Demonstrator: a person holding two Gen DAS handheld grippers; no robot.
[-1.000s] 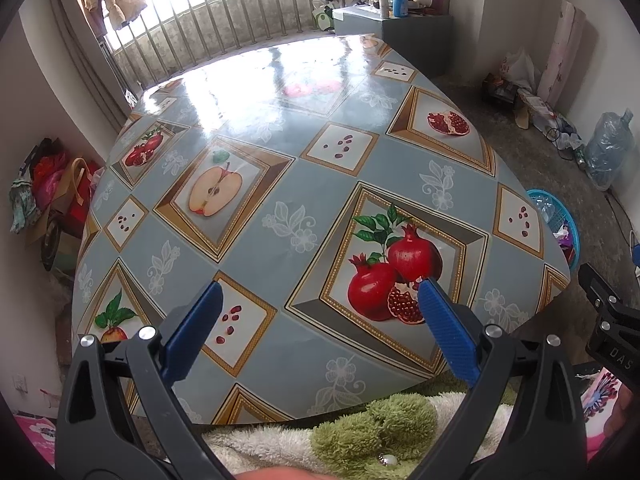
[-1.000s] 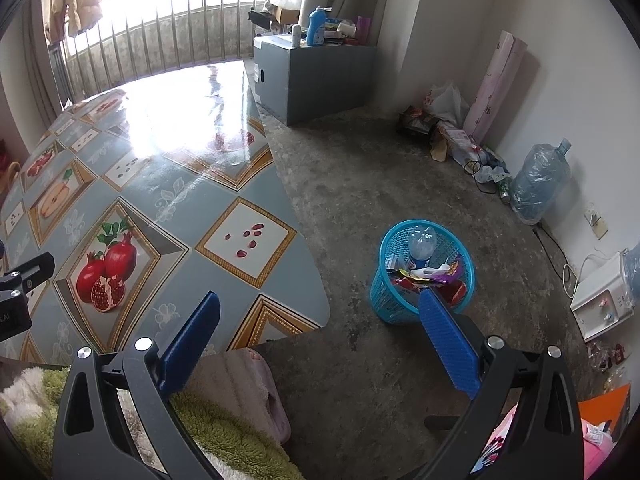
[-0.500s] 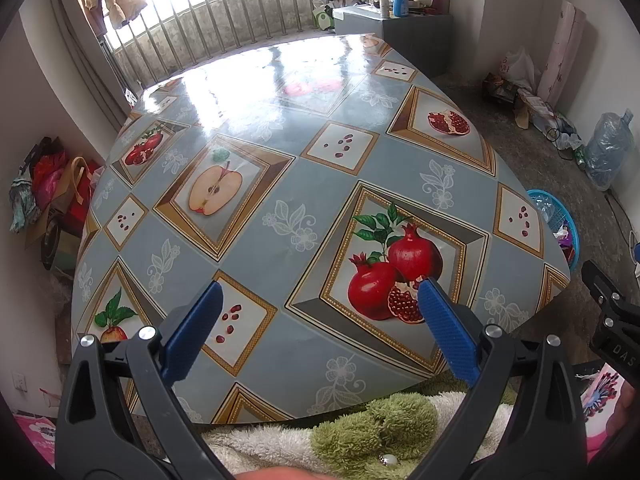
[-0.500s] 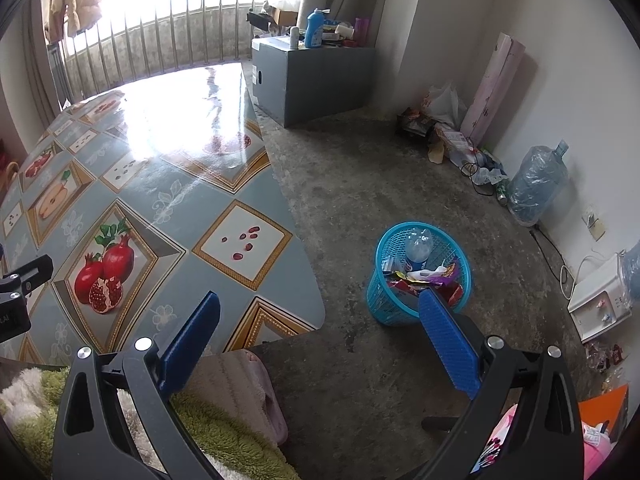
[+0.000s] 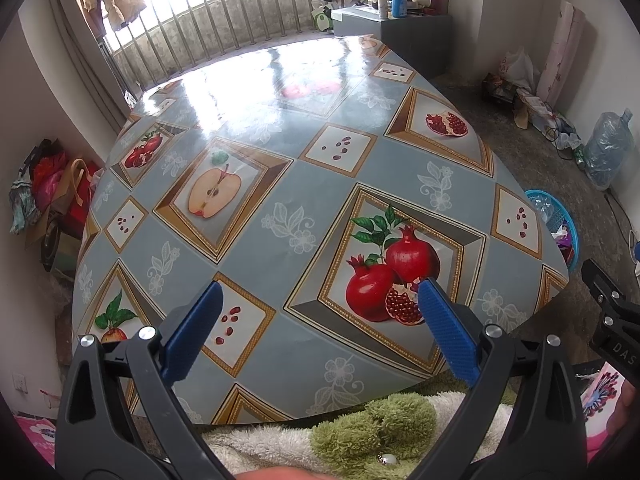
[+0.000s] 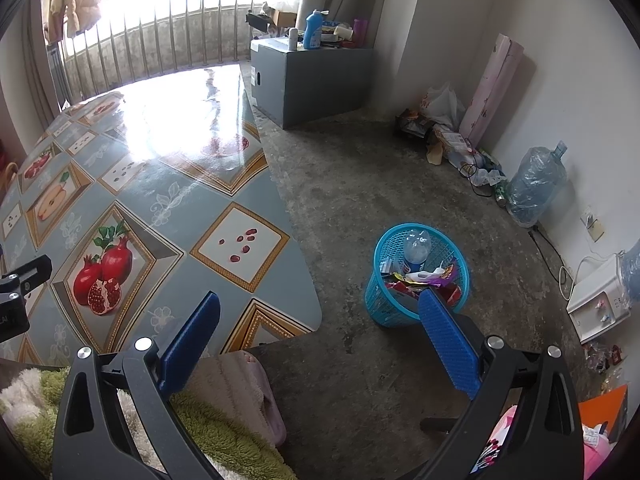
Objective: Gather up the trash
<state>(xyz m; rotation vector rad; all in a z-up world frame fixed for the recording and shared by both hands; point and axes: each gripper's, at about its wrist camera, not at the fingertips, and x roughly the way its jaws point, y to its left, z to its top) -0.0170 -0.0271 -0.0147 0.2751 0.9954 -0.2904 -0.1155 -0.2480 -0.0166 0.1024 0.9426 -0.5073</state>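
Both the left gripper [image 5: 318,300] and right gripper [image 6: 318,312] are wide open, holding nothing. The trash [image 6: 424,276] lies in the blue basket [image 6: 384,312] on the floor beside the table [image 5: 280,200]: light, crinkly wrappers and a bottle, best pinched by an edge.

Concrete floor [image 6: 360,184] was bare and stained. Daylight entered through a barred window [image 5: 224,12]. Grey cabinet [image 6: 316,80] stood against white walls [image 6: 568,60].
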